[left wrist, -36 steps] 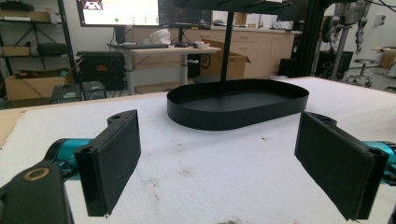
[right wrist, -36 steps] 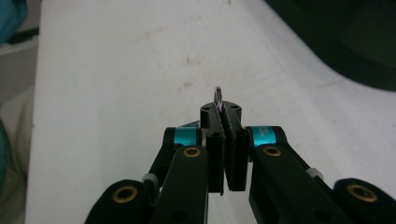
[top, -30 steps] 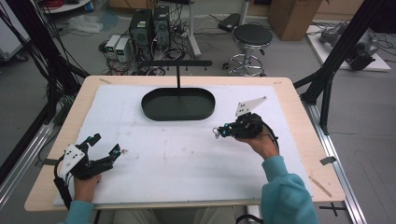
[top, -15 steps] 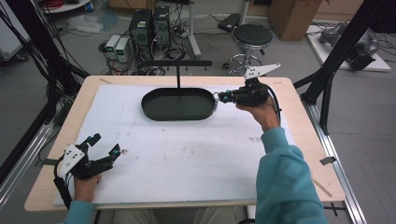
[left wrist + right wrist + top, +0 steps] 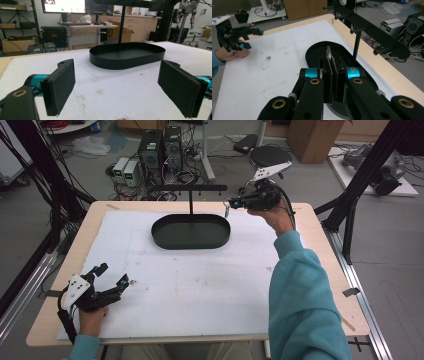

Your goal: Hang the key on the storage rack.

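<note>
From the high view, the right gripper (image 5: 231,203) is hanging raised over the far edge of the table (image 5: 320,245), just right of the black oval tray (image 5: 190,232), its jaws pressed together on a small pale, glassy piece (image 5: 226,209) that is dangling from the tips; what the piece is cannot be told. The tray is sitting on the white foam mat (image 5: 200,285), and a thin post is rising from its far rim to a black crossbar (image 5: 186,187) with pegs. The left gripper (image 5: 120,283) is resting low at the near left corner of the mat, well apart from the tray, jaws spread with nothing between them. In the left gripper view, its two black pads (image 5: 59,85) are standing wide apart over bare foam, the tray (image 5: 127,56) lying ahead of them; the screen far behind is showing marks too small to read. In the right gripper view, the jaws are clamping a thin clear piece (image 5: 328,53) whose edge is sticking up beyond the tips, above the tray (image 5: 312,56), near the pegged crossbar (image 5: 372,32); the left gripper (image 5: 239,37) is showing far off at the upper left. No label or writing is legible anywhere.
</note>
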Demonstrator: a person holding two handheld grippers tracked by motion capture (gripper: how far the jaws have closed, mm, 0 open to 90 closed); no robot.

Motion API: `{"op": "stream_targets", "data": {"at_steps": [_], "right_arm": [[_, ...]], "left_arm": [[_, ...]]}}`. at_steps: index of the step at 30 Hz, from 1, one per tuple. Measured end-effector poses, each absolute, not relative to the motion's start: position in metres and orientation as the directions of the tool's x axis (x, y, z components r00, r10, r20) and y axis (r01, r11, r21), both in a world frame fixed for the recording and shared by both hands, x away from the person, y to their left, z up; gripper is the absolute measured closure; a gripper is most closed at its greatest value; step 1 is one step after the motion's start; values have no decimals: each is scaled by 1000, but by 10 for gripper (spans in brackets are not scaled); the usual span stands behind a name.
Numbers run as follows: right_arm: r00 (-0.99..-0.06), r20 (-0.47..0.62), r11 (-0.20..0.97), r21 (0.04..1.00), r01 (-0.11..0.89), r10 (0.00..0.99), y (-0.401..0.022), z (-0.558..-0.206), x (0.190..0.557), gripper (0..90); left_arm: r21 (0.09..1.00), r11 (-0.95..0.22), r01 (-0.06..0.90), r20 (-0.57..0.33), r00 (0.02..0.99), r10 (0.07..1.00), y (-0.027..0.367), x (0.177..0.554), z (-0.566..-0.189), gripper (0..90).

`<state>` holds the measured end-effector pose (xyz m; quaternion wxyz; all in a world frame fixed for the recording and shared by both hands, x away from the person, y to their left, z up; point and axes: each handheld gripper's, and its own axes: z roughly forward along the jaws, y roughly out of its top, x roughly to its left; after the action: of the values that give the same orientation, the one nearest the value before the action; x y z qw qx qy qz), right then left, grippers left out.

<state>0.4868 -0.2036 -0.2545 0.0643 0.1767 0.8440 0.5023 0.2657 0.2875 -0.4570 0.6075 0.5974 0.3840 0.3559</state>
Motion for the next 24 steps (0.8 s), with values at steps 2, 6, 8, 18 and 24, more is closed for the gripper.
{"op": "stream_targets", "data": {"at_steps": [2, 6, 8, 18, 24], "right_arm": [[-926, 56, 456, 858, 235, 373, -199, -251, 493, 895], [-925, 51, 484, 841, 243, 375, -192, -245, 505, 895], [-928, 42, 494, 837, 235, 371, -187, -241, 510, 894], [-929, 15, 572, 784, 240, 369, -169, -232, 535, 894], [-920, 30, 590, 759, 276, 392, -166, -237, 545, 894]], "left_arm": [[999, 34, 25, -42, 452, 891, 287, 266, -457, 149], [999, 35, 27, -43, 453, 891, 287, 266, -457, 149], [999, 34, 29, -44, 453, 891, 287, 266, -457, 149], [999, 34, 33, -45, 452, 891, 288, 266, -457, 149], [999, 35, 34, -47, 451, 891, 287, 266, -457, 149]]}}
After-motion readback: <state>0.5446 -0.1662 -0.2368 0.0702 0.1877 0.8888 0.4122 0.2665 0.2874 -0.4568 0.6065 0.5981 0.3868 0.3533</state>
